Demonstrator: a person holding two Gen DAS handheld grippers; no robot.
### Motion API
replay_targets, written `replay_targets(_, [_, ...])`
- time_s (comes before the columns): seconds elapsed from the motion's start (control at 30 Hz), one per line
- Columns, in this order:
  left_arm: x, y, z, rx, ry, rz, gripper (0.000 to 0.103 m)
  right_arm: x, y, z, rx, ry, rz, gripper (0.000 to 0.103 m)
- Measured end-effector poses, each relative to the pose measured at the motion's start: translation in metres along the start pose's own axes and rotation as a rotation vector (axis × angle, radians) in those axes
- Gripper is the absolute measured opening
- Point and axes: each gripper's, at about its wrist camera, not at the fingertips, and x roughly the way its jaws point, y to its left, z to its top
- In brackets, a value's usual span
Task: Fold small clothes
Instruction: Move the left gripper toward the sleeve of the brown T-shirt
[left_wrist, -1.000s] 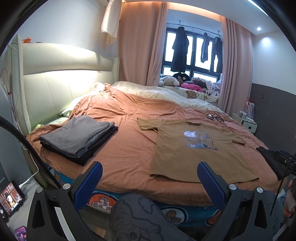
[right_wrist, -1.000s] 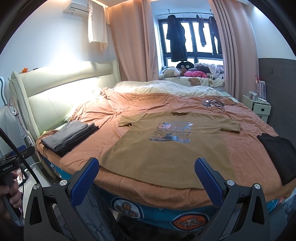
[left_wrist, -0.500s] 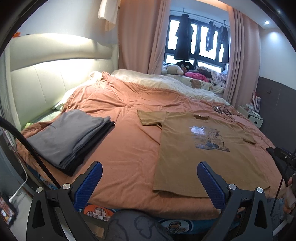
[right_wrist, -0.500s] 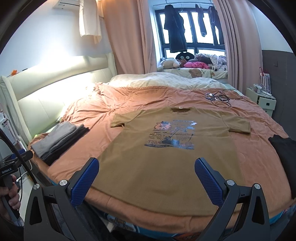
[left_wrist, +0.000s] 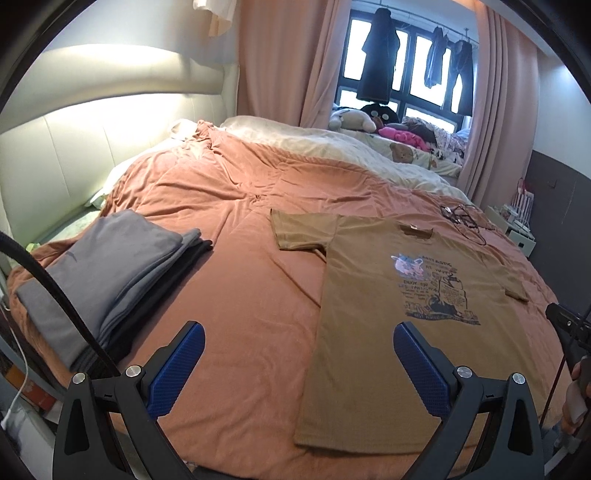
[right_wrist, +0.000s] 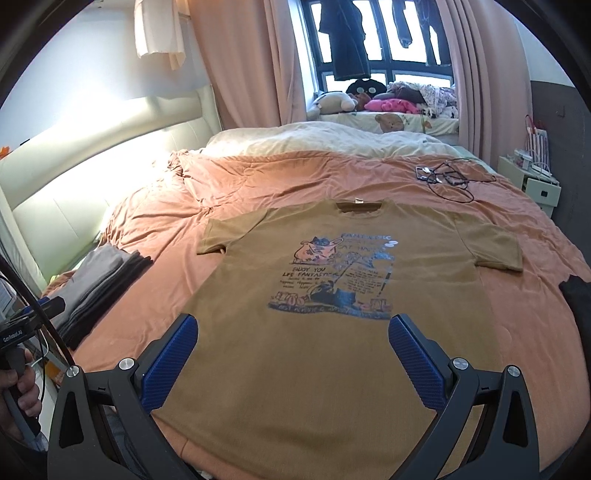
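A brown T-shirt (right_wrist: 332, 332) with a blue print lies flat, face up, on the orange bedspread; it also shows in the left wrist view (left_wrist: 388, 332). My right gripper (right_wrist: 293, 332) is open and empty, above the shirt's lower half near the hem. My left gripper (left_wrist: 299, 341) is open and empty, above the bedspread at the shirt's left side edge. A stack of folded grey and black clothes (left_wrist: 99, 273) lies at the bed's left, seen also in the right wrist view (right_wrist: 99, 284).
The orange bedspread (left_wrist: 240, 295) covers the bed, with a cream padded headboard (left_wrist: 74, 140) at left. Tangled black cables (right_wrist: 447, 177) lie behind the shirt. A dark garment (right_wrist: 578, 306) lies at the right edge. A white nightstand (right_wrist: 535, 184) stands at right.
Both grippers have moved forward and down toward the bed; the shirt and the folded stack look larger and closer. Both stay open.
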Motion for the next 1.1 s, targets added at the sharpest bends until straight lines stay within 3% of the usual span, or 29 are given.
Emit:
replay_targets(0.33, [0.056,-0.013,0.035,0.019,0.052,0.002,0.101,0.053,-0.016,0.047,-0.018,0.043,-0.015,0.103])
replay_targets(0.6, [0.109,-0.010,0.065,0.000,0.105,-0.008,0.093,0.098,-0.020,0.077,-0.011,0.056,0.021,0.103])
replay_targets(0.7, [0.136,-0.011,0.075,0.005,0.133,-0.012,0.088,0.122,-0.026,0.086,0.008,0.067,0.038,0.093])
replay_targets(1.03, [0.236,-0.007,0.102,-0.010,0.229,-0.038,0.072,0.221,-0.046,0.113,0.082,0.174,0.102,0.082])
replay_targets(1.1, [0.256,-0.004,0.106,-0.022,0.248,-0.040,0.070,0.239,-0.049,0.118,0.091,0.193,0.107,0.075])
